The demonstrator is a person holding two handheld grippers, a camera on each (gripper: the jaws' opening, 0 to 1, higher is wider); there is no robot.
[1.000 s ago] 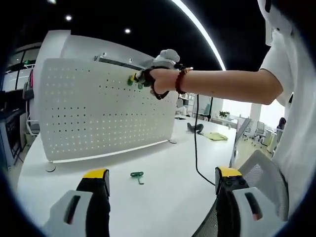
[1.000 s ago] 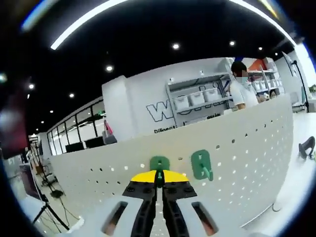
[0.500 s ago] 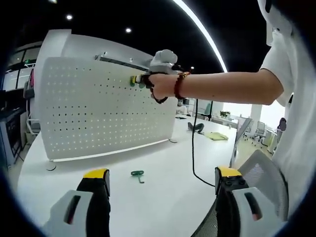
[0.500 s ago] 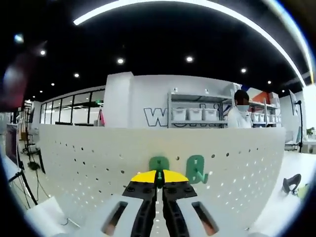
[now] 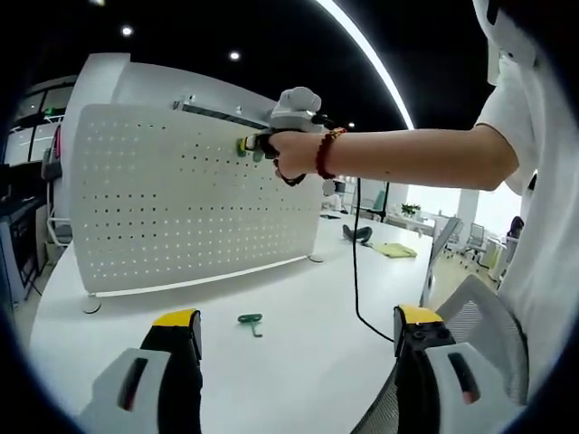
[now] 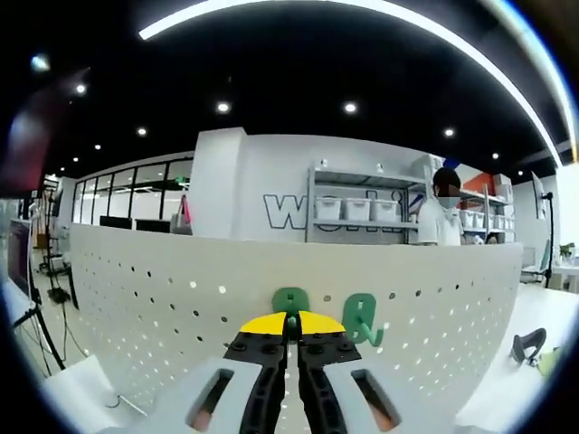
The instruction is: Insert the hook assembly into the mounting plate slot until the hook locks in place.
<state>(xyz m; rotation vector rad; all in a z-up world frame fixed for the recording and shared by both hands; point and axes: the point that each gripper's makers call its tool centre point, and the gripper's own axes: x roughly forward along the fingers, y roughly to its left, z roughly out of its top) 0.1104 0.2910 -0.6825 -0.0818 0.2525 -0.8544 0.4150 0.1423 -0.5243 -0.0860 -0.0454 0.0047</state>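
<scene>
We find the right claw (image 6: pixel 291 327) clenched on a green hook (image 6: pixel 290 301), now squared against the pegboard (image 6: pixel 163 289); insertion looks imminent. Left claw (image 5: pixel 294 339) released, lower frame.

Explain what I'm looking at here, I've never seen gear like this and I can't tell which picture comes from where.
A person holds a hand-held two-jaw gripper in each hand, and each gripper carries its own fisheye camera.

In the left gripper view, the left gripper rises from the bottom with its yellow-tipped jaws wide apart, holding nothing. Ahead stands a white pegboard on a white table. A spare green hook lies on the table. The person's hand holds the right gripper up near the board's top edge.

The right gripper view looks along the right gripper, jaws shut on a green hook pressed at the board. A second green hook already sits in the board beside it.
</scene>
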